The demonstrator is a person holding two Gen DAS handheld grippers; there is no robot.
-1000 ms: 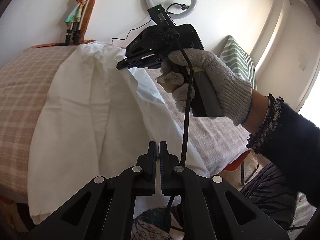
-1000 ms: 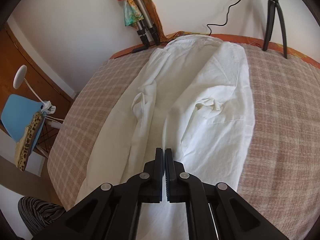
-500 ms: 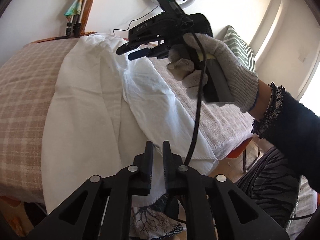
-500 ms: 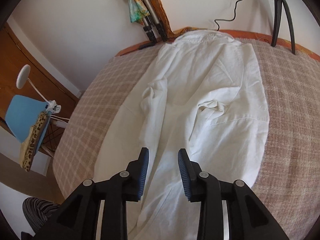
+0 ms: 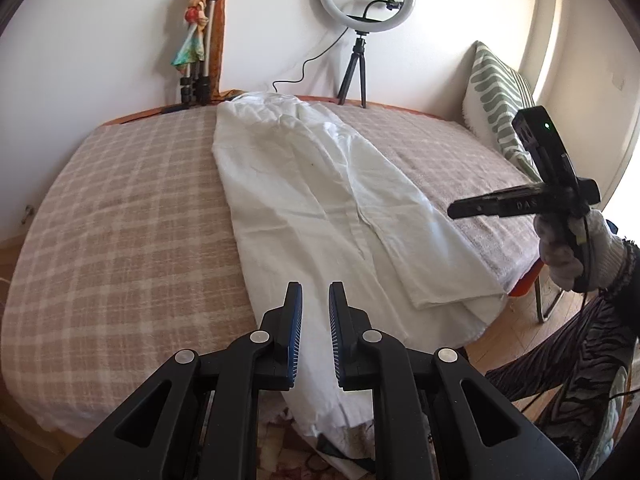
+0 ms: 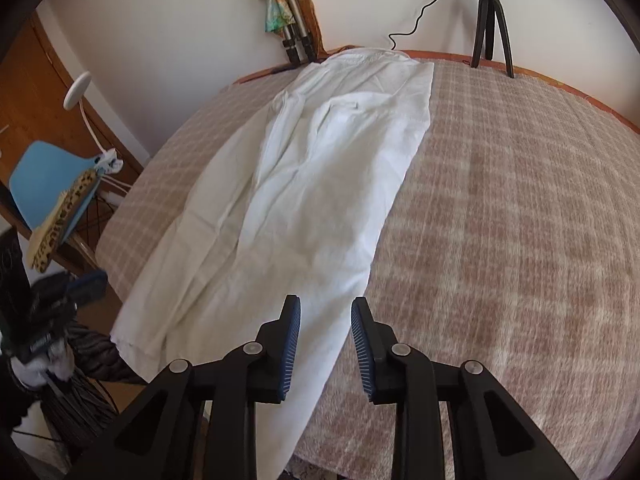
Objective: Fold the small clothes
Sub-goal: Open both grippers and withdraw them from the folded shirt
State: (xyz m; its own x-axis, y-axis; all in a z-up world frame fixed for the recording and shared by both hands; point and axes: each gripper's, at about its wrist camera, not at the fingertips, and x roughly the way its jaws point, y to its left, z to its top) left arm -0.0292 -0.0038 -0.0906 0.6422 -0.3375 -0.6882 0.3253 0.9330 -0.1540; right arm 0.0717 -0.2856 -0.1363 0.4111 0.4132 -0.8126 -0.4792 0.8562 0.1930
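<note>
Both your grippers are off the cloth, garment lying flat on the bed.

Your left black two-finger gripper (image 5: 314, 312) has its blue-padded jaws a narrow gap apart with nothing clamped; it hangs over the near end of the long white cotton garment (image 5: 316, 200). Your right black two-finger gripper (image 6: 325, 334) has a wider gap, jaws closing, nothing pinched between them; it sits over the garment's right near edge. In the left view your gloved right hand (image 5: 576, 252) holds that gripper out past the bed's right edge. The garment runs lengthwise down the middle of the beige checked bed cover (image 6: 520, 220), from the far edge by the wall to the near edge, where its hem hangs over. Its right side is folded in over the middle.
</note>
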